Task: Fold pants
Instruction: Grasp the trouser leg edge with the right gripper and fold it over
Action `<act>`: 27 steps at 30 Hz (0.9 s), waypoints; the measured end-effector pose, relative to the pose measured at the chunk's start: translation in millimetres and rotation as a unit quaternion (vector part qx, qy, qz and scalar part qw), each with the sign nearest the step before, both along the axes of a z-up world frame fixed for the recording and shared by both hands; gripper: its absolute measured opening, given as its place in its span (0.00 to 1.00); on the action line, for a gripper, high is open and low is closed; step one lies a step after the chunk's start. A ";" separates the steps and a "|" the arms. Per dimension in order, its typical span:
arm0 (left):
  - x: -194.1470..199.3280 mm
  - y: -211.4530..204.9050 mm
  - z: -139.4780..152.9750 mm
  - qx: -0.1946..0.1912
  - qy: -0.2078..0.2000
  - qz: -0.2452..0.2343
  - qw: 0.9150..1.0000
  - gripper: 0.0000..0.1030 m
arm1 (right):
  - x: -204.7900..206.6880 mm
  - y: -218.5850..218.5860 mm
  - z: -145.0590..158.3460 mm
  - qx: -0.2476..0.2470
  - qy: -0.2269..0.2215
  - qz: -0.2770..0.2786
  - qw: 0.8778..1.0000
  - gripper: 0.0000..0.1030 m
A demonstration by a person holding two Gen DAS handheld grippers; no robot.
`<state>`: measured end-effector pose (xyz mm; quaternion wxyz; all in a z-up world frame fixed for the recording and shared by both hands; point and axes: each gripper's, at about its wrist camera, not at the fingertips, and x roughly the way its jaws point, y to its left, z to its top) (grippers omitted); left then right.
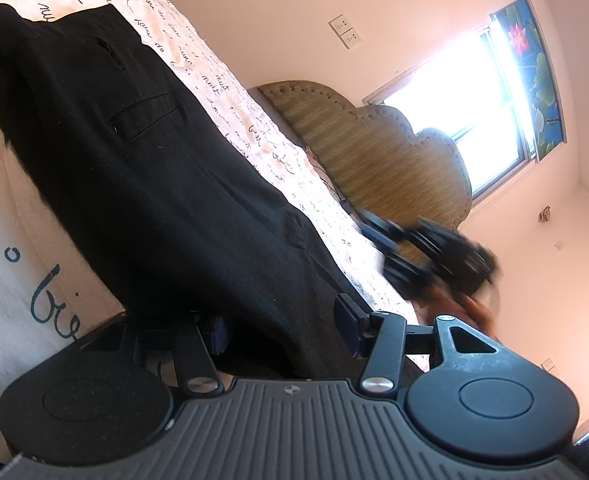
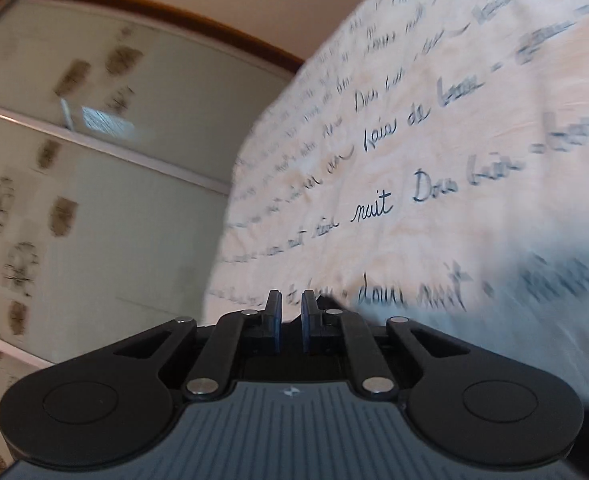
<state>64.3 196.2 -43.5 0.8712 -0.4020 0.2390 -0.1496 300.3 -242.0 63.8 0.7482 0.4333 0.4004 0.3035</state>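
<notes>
Pants (image 1: 134, 168): black, spread along the bedsheet (image 1: 230, 92) from the upper left of the left wrist view down to the gripper; a flap pocket and a slit pocket face up.
Near end of pants: passes between the fingers of the left gripper (image 1: 284, 328), where it is cut off by the gripper body.
Left gripper jaws: spread wide, with the dark cloth lying in the gap; whether either pad presses the cloth cannot be told.
Left finger pad: largely hidden behind the cloth; only the right pad (image 1: 348, 322) shows clearly.
Right gripper (image 2: 290, 322): jaws nearly together, a narrow slit between the 2 blue pads, nothing seen between them.
Dark patch: a small black shape just right of the right gripper's fingertips, too little showing to tell what it is.
Blur: the right wrist view is smeared; the script on the sheet is readable only near the middle ("nuit") and streaks out toward the right edge.
Only in left wrist view: the pants, a woven headboard (image 1: 390, 152), a bright window (image 1: 466, 100) washed out by glare, a flower-print curtain (image 1: 534, 72), a wall socket (image 1: 345, 31), and the right gripper (image 1: 422, 256) seen from outside, blurred, beyond the sheet's edge.
Only in right wrist view: frosted sliding doors (image 2: 94, 184) with dark blotchy motifs, left of the bed; no pants can be made out here.
</notes>
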 end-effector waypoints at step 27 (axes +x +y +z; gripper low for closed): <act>-24.5 -32.3 56.5 0.103 0.006 0.026 0.994 0.68 | -197.4 -73.9 -39.8 -0.102 0.030 -0.185 0.977 0.77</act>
